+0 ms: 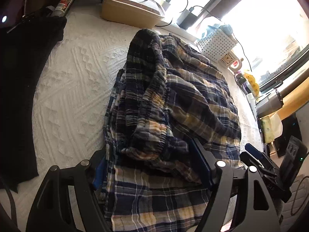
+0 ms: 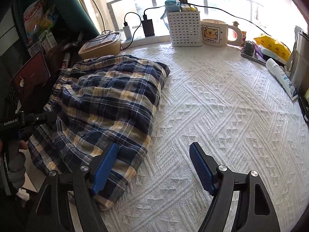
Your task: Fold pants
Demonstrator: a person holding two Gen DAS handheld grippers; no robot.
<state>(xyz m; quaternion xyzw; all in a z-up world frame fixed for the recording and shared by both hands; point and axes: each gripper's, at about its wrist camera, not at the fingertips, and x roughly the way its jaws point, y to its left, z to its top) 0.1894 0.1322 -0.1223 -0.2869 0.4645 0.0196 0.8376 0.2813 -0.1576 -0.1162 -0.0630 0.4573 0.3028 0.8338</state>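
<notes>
While the plaid pants [image 2: 102, 100] lie bunched along the worktop's [image 2: 222, 116] left edge, long axis toward the window, your left gripper [image 1: 150, 174] straddles them, fingers spread; your right gripper [image 2: 152, 168], released, sits just right of their near end.

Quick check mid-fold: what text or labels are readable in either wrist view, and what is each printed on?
"LOVE U": cream mug, under the bear drawing.
"GenRobot.AI": left gripper, on its black body at the right wrist view's left edge.
Spray bottle, yellow packet, poster, dark red case: print too small or blurred.
</notes>
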